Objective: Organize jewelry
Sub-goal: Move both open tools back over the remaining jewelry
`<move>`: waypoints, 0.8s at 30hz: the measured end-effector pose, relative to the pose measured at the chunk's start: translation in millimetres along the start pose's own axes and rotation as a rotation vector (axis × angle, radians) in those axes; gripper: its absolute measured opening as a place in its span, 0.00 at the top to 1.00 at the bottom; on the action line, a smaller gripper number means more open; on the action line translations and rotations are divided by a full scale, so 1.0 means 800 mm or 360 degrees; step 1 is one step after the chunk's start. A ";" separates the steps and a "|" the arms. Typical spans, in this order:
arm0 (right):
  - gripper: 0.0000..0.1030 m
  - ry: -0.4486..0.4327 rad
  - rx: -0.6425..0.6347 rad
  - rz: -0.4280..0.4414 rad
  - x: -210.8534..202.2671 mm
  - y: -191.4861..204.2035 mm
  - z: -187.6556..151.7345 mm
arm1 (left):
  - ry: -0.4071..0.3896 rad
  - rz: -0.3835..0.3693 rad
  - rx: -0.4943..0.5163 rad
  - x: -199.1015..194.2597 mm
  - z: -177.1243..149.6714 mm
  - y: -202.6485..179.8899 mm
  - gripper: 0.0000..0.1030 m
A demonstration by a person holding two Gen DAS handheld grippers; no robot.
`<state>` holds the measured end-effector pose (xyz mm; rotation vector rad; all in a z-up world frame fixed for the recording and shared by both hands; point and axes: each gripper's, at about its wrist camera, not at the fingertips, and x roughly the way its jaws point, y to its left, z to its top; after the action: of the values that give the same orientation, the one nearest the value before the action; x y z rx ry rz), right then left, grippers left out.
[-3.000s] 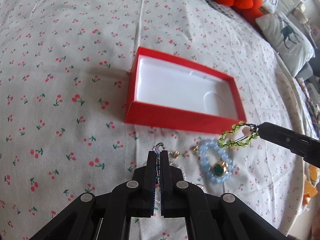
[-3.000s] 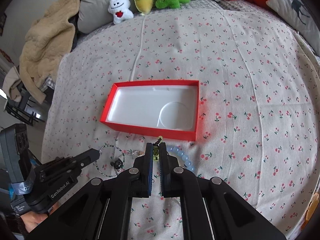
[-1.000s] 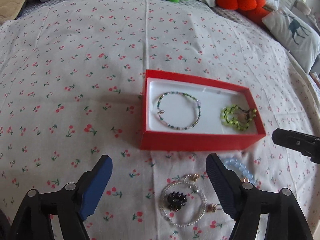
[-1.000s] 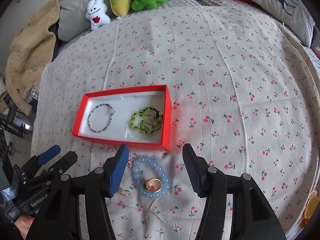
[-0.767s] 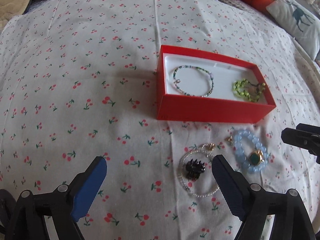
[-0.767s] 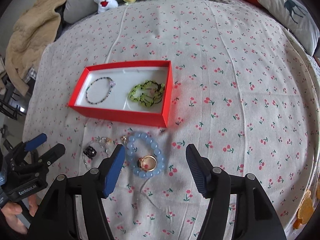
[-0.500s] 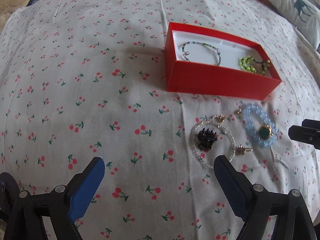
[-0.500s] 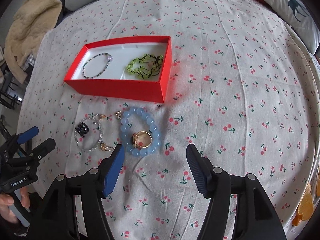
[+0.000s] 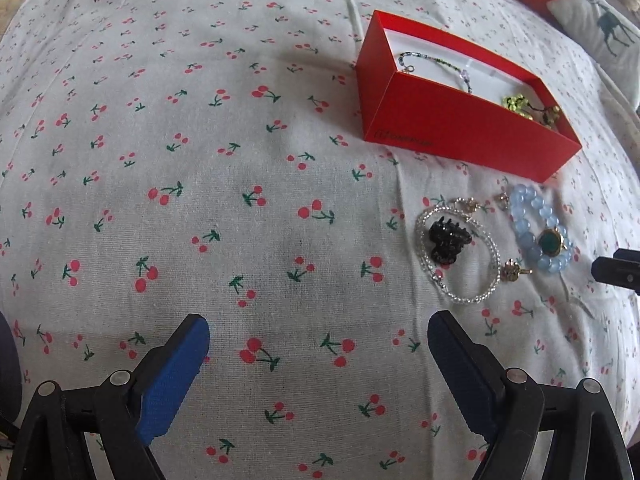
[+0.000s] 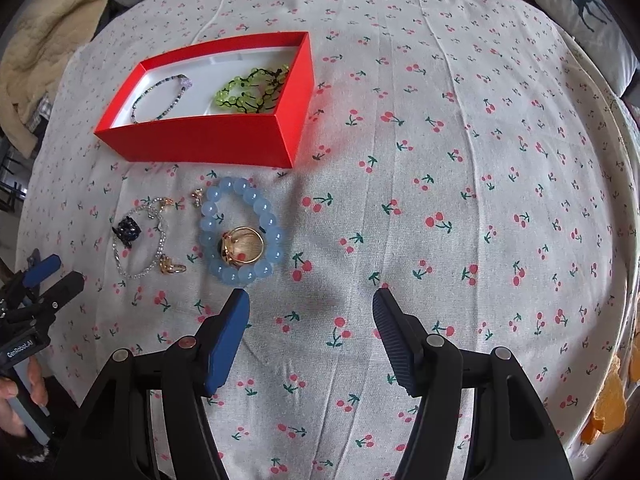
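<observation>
The red box [image 10: 208, 140], rectangular with a white liner, sits open on the cherry-print bedspread [image 10: 440, 160] and holds a thin dark beaded bracelet [image 10: 160, 96] at its left end and a green beaded bracelet [image 10: 252, 90] at its right end. Just in front of the box lie a pale blue bead bracelet [image 10: 240, 236] ringed around a gold ring [image 10: 242, 246], a clear bead bracelet [image 10: 138, 240] around a black hair claw [image 10: 128, 230], and small gold earrings [image 10: 172, 268] between the two bracelets. The cloth is soft, lightly creased cotton, with broad bare stretches to the right of the box and in front of the jewelry. A beige blanket [image 10: 44, 40] and a deer-print pillow [image 10: 580, 8] border the far edges. The left gripper [image 9: 318, 364] and the right gripper [image 10: 310, 330] are both spread wide, holding nothing, above bare cloth.
</observation>
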<state>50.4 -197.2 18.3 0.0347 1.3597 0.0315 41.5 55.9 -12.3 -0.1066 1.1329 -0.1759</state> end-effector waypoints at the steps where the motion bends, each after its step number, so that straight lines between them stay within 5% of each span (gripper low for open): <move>1: 0.35 0.0007 0.0012 -0.0004 0.001 -0.003 0.000 | 0.0004 -0.0004 -0.0010 0.000 0.001 0.002 0.11; 7: 0.35 0.0033 0.0072 0.0001 0.003 -0.012 0.002 | -0.0010 -0.0125 -0.0057 -0.003 0.009 0.004 0.20; 14: 0.35 0.0044 0.0147 0.0063 0.004 -0.014 0.012 | -0.0032 -0.0275 -0.0018 0.001 0.026 -0.021 0.54; 24: 0.35 0.0040 0.0192 0.0112 0.002 -0.005 0.021 | 0.0019 -0.0343 0.0044 0.017 0.041 -0.059 0.66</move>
<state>67.4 -201.4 19.8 0.1844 1.3838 0.0089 72.8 6.8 -2.4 -0.2037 1.1293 -0.3844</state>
